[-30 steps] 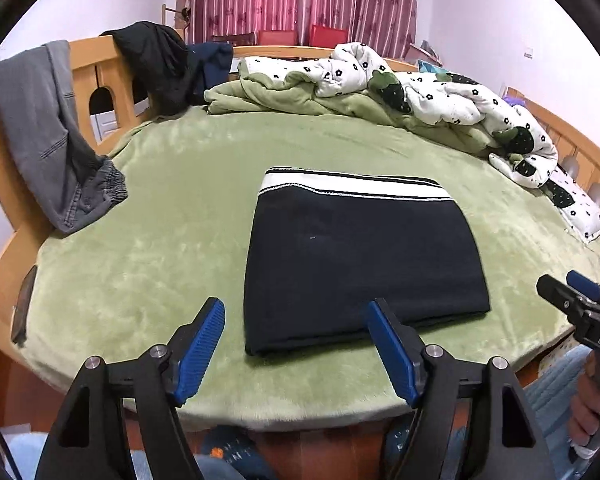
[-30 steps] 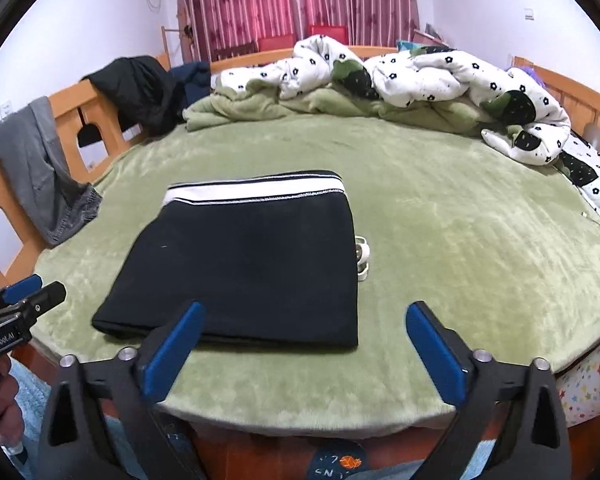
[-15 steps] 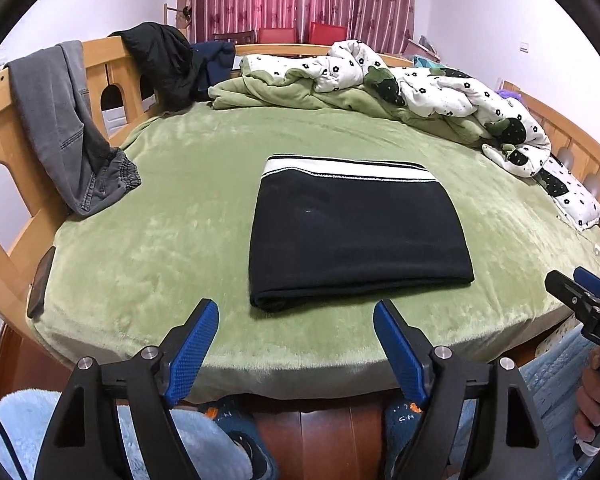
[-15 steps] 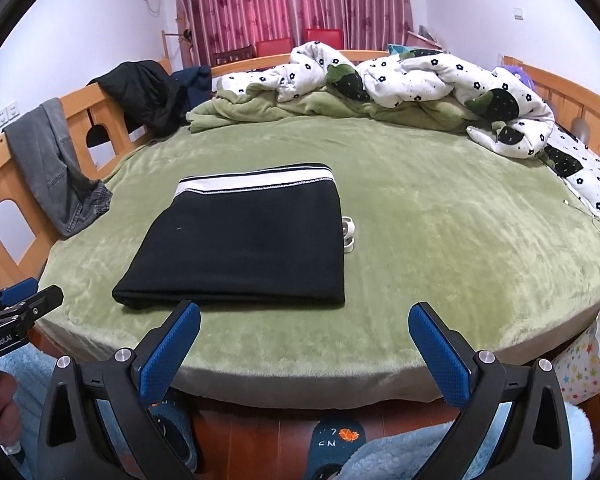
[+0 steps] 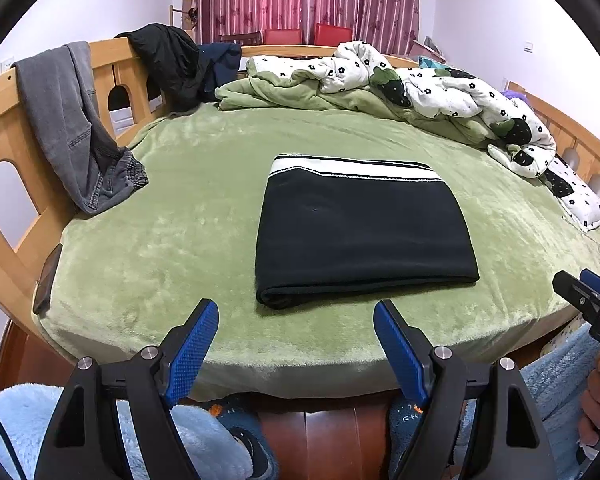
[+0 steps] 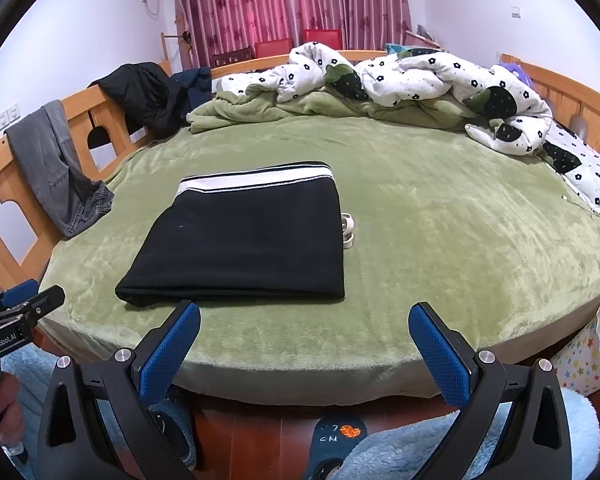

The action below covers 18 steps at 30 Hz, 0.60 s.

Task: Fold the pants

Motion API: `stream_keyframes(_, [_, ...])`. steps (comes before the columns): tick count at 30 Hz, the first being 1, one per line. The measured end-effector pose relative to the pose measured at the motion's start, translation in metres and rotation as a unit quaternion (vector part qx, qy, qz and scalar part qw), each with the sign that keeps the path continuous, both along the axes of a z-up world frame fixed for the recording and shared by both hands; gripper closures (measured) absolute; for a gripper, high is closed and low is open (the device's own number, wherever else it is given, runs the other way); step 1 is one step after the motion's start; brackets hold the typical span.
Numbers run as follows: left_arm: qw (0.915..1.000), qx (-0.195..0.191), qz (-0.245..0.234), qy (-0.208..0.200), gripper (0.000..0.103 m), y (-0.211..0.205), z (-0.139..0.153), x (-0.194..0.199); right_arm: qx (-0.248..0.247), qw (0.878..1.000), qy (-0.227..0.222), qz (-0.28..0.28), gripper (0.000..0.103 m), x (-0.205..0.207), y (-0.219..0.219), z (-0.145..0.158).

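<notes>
The black pants lie folded in a flat rectangle on the green bed cover, white striped waistband at the far edge. They also show in the right wrist view. My left gripper is open and empty, held off the bed's near edge, in front of the pants' folded edge. My right gripper is open and empty, also off the near edge, to the right of the pants. A small white item peeks out at the pants' right side.
Grey jeans and dark clothes hang on the wooden bed frame at left. A rumpled floral quilt lies along the far side. A dark flat object sits at the left edge. A star-patterned bin stands right.
Both grippers have pulled back from the pants, away from the bed and past its near edge. The pants lie still.
</notes>
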<state>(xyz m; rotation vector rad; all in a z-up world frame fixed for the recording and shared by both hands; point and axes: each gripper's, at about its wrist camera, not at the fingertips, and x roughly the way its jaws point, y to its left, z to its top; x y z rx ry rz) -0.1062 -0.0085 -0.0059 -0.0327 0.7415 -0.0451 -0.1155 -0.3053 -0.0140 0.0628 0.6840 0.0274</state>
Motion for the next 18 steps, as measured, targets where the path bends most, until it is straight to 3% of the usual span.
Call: stream_keyframes(18, [1.0000, -0.002, -0.003, 0.002, 0.024, -0.0042, -0.0010, 0.0000, 0.002, 1.000, 0.001, -0.005, 0.001, 0.0016, -0.0084, -0.0004])
